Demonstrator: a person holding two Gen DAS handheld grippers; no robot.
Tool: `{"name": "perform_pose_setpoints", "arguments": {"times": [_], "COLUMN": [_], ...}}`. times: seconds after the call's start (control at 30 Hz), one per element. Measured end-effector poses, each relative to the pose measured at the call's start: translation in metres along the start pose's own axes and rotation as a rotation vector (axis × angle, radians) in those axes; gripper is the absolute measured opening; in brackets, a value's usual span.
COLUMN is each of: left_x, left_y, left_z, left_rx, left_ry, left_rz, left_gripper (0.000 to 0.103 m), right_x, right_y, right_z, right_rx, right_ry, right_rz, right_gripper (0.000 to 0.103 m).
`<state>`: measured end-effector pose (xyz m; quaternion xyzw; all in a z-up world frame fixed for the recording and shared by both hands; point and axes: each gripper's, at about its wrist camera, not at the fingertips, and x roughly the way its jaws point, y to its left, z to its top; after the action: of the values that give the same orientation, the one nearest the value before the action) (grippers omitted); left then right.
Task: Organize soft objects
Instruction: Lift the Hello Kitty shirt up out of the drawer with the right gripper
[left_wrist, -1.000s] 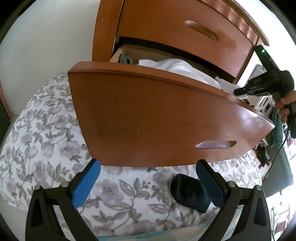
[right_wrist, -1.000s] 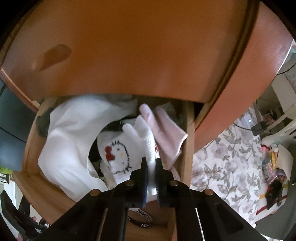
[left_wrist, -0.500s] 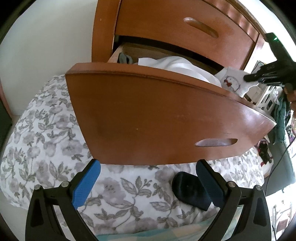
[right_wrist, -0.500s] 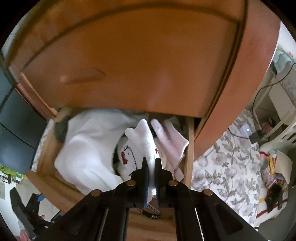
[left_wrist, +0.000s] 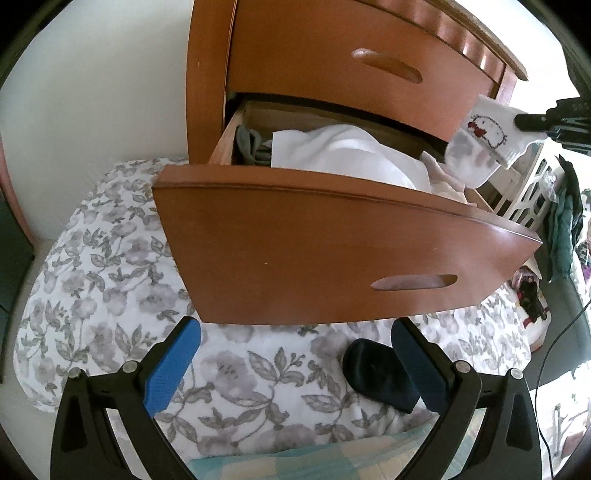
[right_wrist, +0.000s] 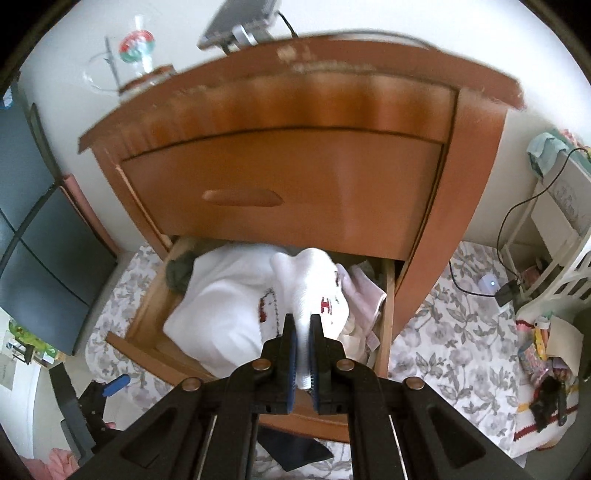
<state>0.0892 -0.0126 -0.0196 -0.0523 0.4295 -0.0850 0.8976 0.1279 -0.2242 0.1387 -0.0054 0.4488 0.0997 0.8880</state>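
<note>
My right gripper is shut on a white sock with a cartoon cat face and holds it in the air above the open wooden drawer. In the left wrist view the sock hangs from the right gripper over the drawer's right end. The drawer holds a white garment, a grey sock and a pink cloth. My left gripper is open and empty, low in front of the drawer. A dark sock lies on the floral cloth by its right finger.
The wooden dresser has a shut upper drawer. A floral cloth covers the floor. A dark cabinet stands left. A white rack, cables and clutter are on the right.
My right gripper has pulled the cat-face sock up and back out of the drawer. The left gripper has stayed open in front of the drawer, backing off slightly.
</note>
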Motion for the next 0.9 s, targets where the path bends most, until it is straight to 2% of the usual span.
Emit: {"name": "perform_pose_setpoints", "arguments": {"times": [0.53,0.9], "left_x": [-0.042,-0.063], "left_y": [-0.012,-0.026], "left_z": [-0.004,-0.008], "left_rx": [0.014,0.039], "left_ry": [-0.042,-0.068], "left_rz": [0.026,0.033], "left_gripper": [0.102,0.102], "right_x": [-0.097,-0.139], "right_y": [0.034,0.038], "right_z": [-0.026,-0.049], "right_rx": [-0.051,-0.059], "right_ry": [-0.168,-0.231], "right_rz": [0.058,0.066], "right_gripper": [0.006,0.006]}}
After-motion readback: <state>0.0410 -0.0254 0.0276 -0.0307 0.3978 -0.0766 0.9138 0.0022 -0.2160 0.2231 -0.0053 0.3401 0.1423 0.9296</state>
